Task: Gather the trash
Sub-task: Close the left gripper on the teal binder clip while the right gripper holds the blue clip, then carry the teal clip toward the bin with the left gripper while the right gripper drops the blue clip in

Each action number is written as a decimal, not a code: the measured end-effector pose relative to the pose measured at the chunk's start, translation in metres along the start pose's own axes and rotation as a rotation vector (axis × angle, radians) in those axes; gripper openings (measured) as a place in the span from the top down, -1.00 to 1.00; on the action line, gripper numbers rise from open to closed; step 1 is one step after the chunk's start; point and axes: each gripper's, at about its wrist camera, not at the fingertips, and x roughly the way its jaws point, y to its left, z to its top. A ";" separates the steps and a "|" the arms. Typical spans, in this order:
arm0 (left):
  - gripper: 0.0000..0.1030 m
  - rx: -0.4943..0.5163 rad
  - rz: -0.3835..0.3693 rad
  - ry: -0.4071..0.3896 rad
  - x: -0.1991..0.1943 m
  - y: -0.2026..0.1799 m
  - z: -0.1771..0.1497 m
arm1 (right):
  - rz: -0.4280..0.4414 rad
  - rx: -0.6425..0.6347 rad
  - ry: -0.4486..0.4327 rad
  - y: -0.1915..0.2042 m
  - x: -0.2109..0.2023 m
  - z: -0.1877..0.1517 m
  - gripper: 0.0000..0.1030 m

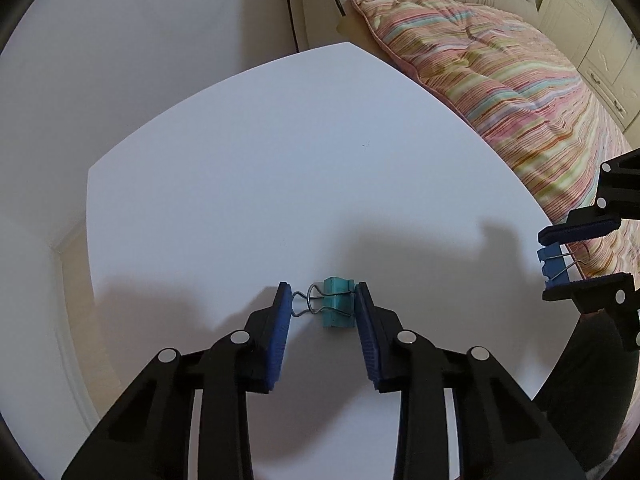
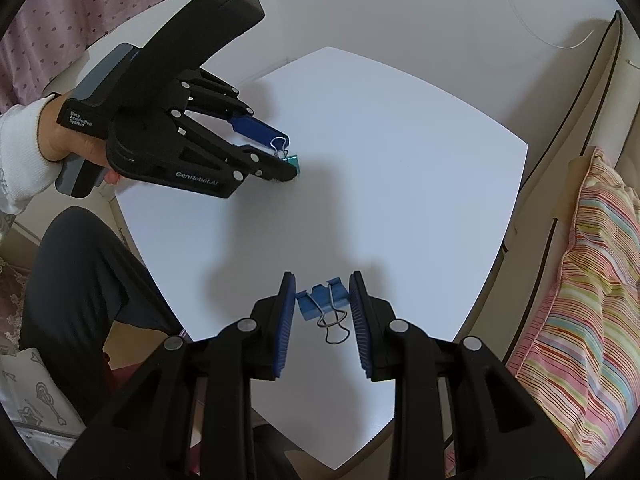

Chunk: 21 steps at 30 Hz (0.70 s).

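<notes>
I have both tools closed on clips, so pickup looks done and the drop-off is left; I see no bin. Low in the left view, my left tool (image 1: 323, 304) pinches the teal clip (image 1: 338, 302) lengthwise, its wire loops against one ribbed blue pad, on the counter (image 1: 280, 160). Low in the right view, my right tool (image 2: 322, 300) grips the blue clip (image 2: 320, 298): folded metal, thin wire handles. The counter is smooth matte white; upper right lies a striped, quilted cushion (image 1: 500, 80).

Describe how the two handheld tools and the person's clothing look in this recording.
Both tools, left and right, are black plastic linkages with silver rivets and ribbed blue pads. The left shows white "GenRobot.AI" lettering and a grey handle. The person wears a white ribbed sleeve and dark trousers.
</notes>
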 end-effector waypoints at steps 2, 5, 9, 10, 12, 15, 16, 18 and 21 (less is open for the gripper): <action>0.37 0.005 0.001 -0.002 0.000 -0.001 -0.001 | 0.000 0.001 -0.002 0.000 0.000 0.000 0.47; 0.38 -0.002 0.001 -0.012 -0.003 0.000 -0.004 | 0.000 0.002 -0.006 -0.001 0.002 0.000 0.47; 0.38 -0.008 -0.004 -0.030 -0.010 -0.002 -0.006 | -0.003 0.004 -0.017 0.000 0.000 0.001 0.47; 0.38 -0.008 -0.003 -0.037 -0.014 -0.002 -0.008 | -0.003 0.005 -0.023 0.001 -0.001 0.001 0.47; 0.38 -0.009 -0.003 -0.051 -0.021 -0.003 -0.011 | -0.004 0.006 -0.033 0.003 -0.003 0.001 0.47; 0.38 -0.015 -0.003 -0.073 -0.035 -0.004 -0.019 | -0.009 0.006 -0.043 0.006 -0.006 0.002 0.47; 0.38 -0.017 -0.003 -0.078 -0.038 -0.005 -0.021 | -0.011 0.004 -0.047 0.008 -0.007 0.002 0.47; 0.38 -0.018 0.000 -0.094 -0.049 -0.008 -0.029 | -0.015 0.002 -0.054 0.012 -0.011 0.001 0.47; 0.38 -0.018 0.003 -0.120 -0.064 -0.014 -0.040 | -0.020 0.000 -0.068 0.019 -0.017 0.001 0.47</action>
